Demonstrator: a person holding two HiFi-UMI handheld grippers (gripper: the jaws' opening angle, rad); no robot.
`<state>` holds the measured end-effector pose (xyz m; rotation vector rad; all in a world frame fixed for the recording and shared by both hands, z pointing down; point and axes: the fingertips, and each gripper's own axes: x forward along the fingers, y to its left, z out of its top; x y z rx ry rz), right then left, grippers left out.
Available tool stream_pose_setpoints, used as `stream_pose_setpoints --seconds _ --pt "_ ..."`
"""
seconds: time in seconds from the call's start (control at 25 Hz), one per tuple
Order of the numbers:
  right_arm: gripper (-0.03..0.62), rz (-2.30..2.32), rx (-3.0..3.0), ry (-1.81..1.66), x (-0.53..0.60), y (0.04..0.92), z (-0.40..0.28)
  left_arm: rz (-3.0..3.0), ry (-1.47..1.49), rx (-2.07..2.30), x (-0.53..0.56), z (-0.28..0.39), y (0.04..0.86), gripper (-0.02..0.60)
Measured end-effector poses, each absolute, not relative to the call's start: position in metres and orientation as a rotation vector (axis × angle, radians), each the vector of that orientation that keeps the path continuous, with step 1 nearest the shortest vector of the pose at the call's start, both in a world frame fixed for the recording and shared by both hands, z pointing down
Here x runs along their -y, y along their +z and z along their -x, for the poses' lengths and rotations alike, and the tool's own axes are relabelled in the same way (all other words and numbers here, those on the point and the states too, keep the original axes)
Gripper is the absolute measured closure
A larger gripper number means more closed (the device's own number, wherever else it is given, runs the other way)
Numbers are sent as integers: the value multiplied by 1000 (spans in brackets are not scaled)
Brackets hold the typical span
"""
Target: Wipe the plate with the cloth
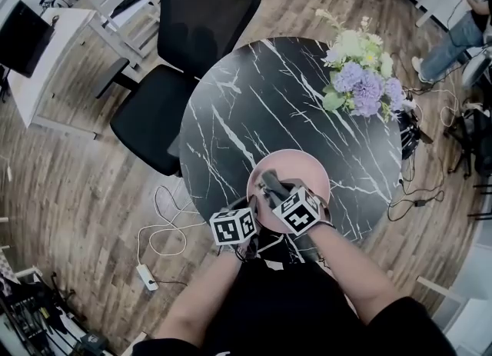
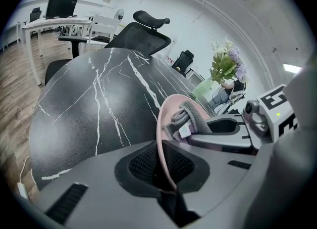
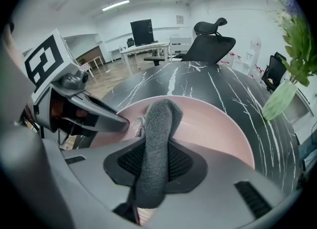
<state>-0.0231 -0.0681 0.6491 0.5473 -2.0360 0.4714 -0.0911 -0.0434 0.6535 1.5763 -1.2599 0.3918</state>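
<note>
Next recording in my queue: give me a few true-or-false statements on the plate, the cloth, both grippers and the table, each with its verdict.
1. The left gripper is clamped on the rim of the pink plate. True.
2. The right gripper is empty. False: its jaws are closed on the grey cloth.
3. The plate is over a white wooden table. False: the table is round, black and veined with white.
4. Flowers stand on the table beyond the plate. True.
5. The cloth lies on the table beside the plate. False: it is held over the plate's inside.
</note>
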Motion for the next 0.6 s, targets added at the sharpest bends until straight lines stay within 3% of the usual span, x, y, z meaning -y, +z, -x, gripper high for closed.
stream_pose_setpoints --seconds 0.6 --pt "485 -763 1877 290 124 651 -50 -1584 394 1254 44 91 654 538"
